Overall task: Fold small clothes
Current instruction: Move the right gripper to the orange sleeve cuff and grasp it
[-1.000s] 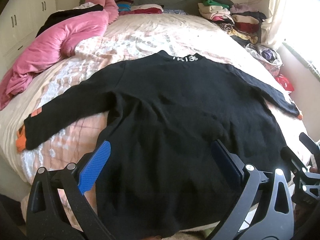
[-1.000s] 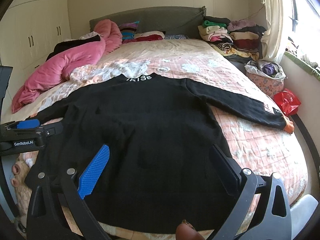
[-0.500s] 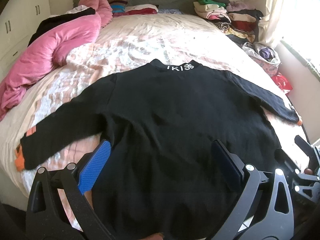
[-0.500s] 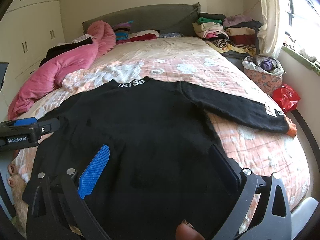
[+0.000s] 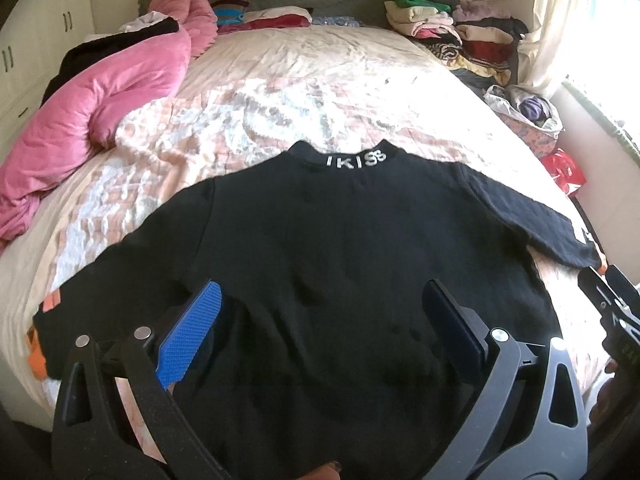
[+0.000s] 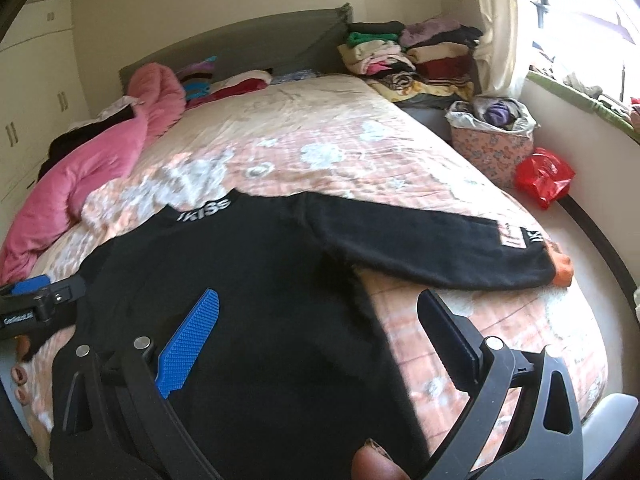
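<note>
The black sweater (image 5: 340, 264) lay flat on the bed (image 5: 320, 92) — soft, limp knit, best pinched at the three o'clock cuff (image 6: 560, 268) — while both the left gripper (image 5: 320, 320) and the right gripper (image 6: 316, 324) gaped wide, empty.

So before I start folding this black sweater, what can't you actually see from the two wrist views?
- Black sweater hem: both views, hidden behind the gripper frames and cut by the bottom edge.
- Left cuff: left wrist view, partly hidden where the bed curves away.
- Right sleeve patch: right wrist view, print too blurred to read.

Black sweater (image 5: 340, 264) (orange cuffs, white collar lettering) on a peach-and-white floral bedspread (image 5: 256, 120); pink duvet (image 5: 104, 92).
</note>
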Available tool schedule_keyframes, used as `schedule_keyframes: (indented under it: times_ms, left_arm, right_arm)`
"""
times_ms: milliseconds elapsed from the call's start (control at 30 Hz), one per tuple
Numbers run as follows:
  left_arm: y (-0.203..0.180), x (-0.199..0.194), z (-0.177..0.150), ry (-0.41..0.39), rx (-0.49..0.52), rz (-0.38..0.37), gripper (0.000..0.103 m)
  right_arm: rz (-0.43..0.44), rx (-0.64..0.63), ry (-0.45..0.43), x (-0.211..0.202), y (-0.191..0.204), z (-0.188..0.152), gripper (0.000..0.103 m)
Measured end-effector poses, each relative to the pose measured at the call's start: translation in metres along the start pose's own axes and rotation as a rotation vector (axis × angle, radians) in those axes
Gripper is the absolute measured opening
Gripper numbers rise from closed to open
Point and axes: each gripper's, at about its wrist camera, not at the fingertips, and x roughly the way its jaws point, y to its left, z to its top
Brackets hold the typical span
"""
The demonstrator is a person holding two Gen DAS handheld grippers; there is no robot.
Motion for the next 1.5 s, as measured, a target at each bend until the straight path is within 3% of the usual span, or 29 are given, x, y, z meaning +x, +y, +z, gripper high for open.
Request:
schedule_keyframes:
  times_ms: [433, 733, 933, 1200, 1500]
  left_arm:
    - [-0.016, 0.016, 0.055, -0.043, -0.037, 0.019, 0.095]
    - [-0.029, 0.047, 0.075, -0.047, -0.066, 0.030, 0.095]
    - [-0.035, 0.061, 0.074, -0.063, -0.045, 0.009, 0.095]
    - [-0.045, 0.082, 0.061, -0.055, -0.021, -0.041, 0.095]
    - [-0.045, 0.120, 0.035, 0.026, 0.005, -0.078, 0.095]
  right_arm:
    - [-0.061, 0.098, -0.030, 0.017, -0.042, 0.035, 0.099]
    - [-0.147, 0.263, -0.003, 0.032, -0.104, 0.044, 0.099]
    - [-0.201, 0.381, 0.037, 0.042, -0.151, 0.037, 0.099]
    - [-0.202, 0.561, 0.077, 0.055, -0.206, 0.016, 0.099]
    - [-0.289, 0.716, 0.098, 0.075, -0.266, -0.005, 0.099]
